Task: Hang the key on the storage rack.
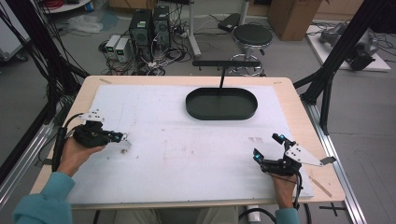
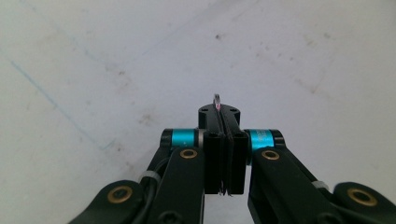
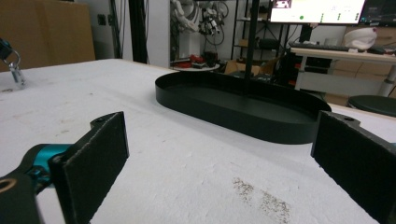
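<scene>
In the high view, the left gripper is resting low over the left part of the white sheet covering the wooden table, its jaws pressed together on a small clear object lying at their tips; what the object is cannot be told from here. The right gripper is hovering near the sheet's right edge, jaws spread wide and holding nothing. A black oval tray is sitting toward the far side of the table, well apart from both grippers, with a thin black stand rising behind it. A stool and computer cases are standing on the floor beyond.

In the left gripper view, the left gripper is showing its jaws closed tight on a thin metallic edge poking up just past the tips, above the stained white sheet.

In the right gripper view, the right gripper is holding its jaws far apart with only the sheet between them. The tray is lying ahead, unobstructed. At the far left, the left gripper's tip is pinching the small shiny object.
</scene>
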The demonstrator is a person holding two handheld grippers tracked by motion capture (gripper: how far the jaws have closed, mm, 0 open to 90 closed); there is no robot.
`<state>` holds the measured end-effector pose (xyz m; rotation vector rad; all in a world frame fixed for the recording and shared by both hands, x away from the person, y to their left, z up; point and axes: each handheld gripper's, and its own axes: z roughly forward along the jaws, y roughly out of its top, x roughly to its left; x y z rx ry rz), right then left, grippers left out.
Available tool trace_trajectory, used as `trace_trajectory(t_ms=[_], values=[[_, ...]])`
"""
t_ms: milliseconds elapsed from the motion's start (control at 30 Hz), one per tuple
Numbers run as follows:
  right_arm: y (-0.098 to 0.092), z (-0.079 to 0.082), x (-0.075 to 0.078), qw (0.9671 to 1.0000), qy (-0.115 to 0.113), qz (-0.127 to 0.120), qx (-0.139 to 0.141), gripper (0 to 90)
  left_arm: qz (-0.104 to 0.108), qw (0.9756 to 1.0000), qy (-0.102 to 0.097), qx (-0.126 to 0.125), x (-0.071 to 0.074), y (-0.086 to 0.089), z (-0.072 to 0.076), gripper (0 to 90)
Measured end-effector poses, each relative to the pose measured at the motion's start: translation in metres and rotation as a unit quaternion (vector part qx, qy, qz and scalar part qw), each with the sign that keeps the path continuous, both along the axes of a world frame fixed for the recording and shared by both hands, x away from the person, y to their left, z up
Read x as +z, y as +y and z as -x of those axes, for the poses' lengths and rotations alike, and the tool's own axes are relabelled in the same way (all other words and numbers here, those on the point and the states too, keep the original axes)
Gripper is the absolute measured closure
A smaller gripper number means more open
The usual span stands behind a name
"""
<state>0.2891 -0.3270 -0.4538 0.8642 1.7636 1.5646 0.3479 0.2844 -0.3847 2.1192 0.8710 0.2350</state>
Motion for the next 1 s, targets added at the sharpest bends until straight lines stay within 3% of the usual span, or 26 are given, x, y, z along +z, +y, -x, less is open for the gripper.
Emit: trace_trajectory(t_ms=[33, 100, 333, 433, 633, 833, 867, 933, 967, 1000], values=[[0.001, -0.001, 0.000, 1.0000, 0.005, 0.004, 0.001, 3.3, 0.007, 0.9999, -0.015, 0.003, 0.002, -0.003, 0.000, 88.3], [0.002, -0.002, 0.002, 0.9999, 0.005, 0.010, 0.006, 3.4, 0.016, 0.9995, -0.026, 0.003, 0.004, -0.006, 0.000, 88.3], [0.009, -0.006, 0.019, 0.9995, 0.001, -0.002, 0.031, 3.3, 0.040, 0.9982, -0.045, -0.008, 0.012, -0.016, -0.003, 88.3], [0.012, -0.008, 0.030, 0.9987, -0.001, -0.010, 0.051, 3.3, 0.080, 0.9953, -0.053, -0.019, 0.018, -0.025, -0.005, 88.3], [0.019, -0.014, 0.050, 0.9956, 0.002, -0.018, 0.092, 3.4, 0.104, 0.9918, -0.063, -0.039, 0.023, -0.038, -0.007, 88.3], [0.034, -0.024, 0.077, 0.9866, 0.013, -0.004, 0.162, 3.4, 0.122, 0.9873, -0.082, -0.060, 0.030, -0.056, -0.010, 88.3], [0.034, -0.024, 0.077, 0.9866, 0.013, -0.004, 0.162, 3.4, 0.126, 0.9863, -0.083, -0.066, 0.031, -0.059, -0.011, 88.3], [0.040, -0.028, 0.085, 0.9835, 0.016, 0.003, 0.180, 3.4, 0.138, 0.9835, -0.087, -0.079, 0.033, -0.068, -0.012, 88.3], [0.040, -0.028, 0.085, 0.9835, 0.016, 0.003, 0.180, 3.4, 0.138, 0.9835, -0.087, -0.079, 0.033, -0.068, -0.012, 88.3], [0.044, -0.031, 0.091, 0.9801, 0.023, -0.002, 0.197, 3.4, 0.137, 0.9829, -0.092, -0.082, 0.034, -0.071, -0.012, 88.3]])
